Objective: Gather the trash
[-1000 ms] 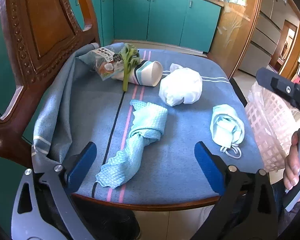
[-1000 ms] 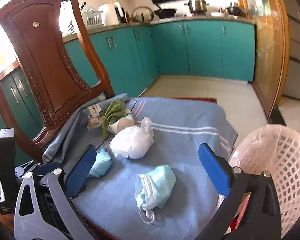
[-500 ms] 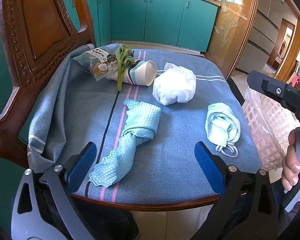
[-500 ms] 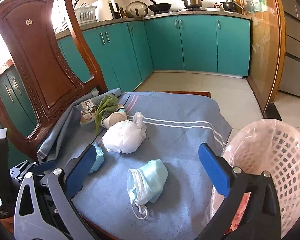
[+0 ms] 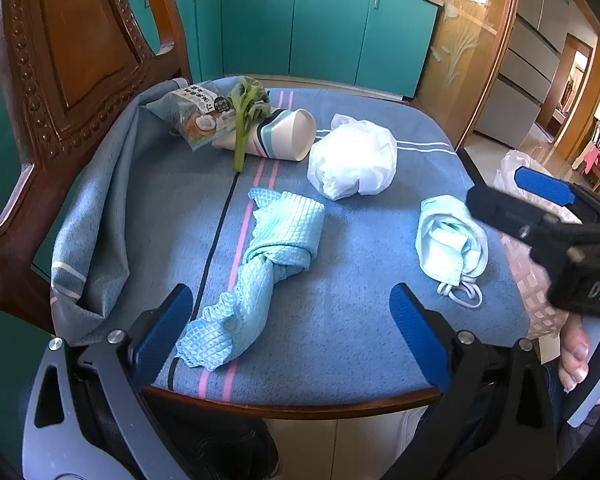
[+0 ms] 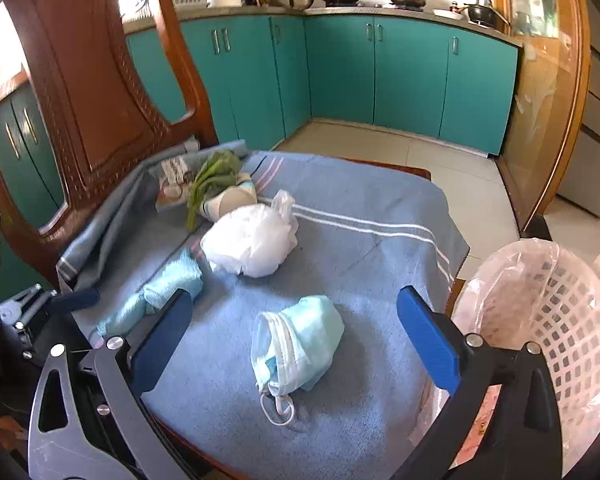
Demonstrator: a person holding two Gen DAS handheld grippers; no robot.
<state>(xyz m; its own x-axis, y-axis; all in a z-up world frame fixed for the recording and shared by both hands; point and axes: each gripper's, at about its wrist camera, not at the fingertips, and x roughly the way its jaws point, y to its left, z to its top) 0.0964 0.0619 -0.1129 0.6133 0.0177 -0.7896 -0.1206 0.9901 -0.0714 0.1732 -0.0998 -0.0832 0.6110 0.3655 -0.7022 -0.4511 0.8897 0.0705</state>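
Trash lies on a chair seat covered by a blue cloth (image 5: 340, 320): a twisted light blue rag (image 5: 268, 264), a crumpled face mask (image 5: 452, 248) (image 6: 296, 344), a white plastic bag (image 5: 352, 160) (image 6: 252, 240), a tipped paper cup (image 5: 284, 136), a green vegetable stalk (image 5: 244, 120) and a snack wrapper (image 5: 196, 116). My left gripper (image 5: 292, 332) is open and empty over the seat's front edge, by the rag's end. My right gripper (image 6: 296, 340) is open and empty, with the mask between its fingers.
A white lattice basket (image 6: 560, 320) lined with a clear bag stands to the right of the chair. The carved wooden chair back (image 5: 60, 80) rises at the left. Teal cabinets (image 6: 380, 72) and a tiled floor (image 6: 452, 184) lie behind.
Both grippers have moved forward toward the seat. The right gripper has closed in on the face mask and reaches farther into the left wrist view. Nothing has been picked up.
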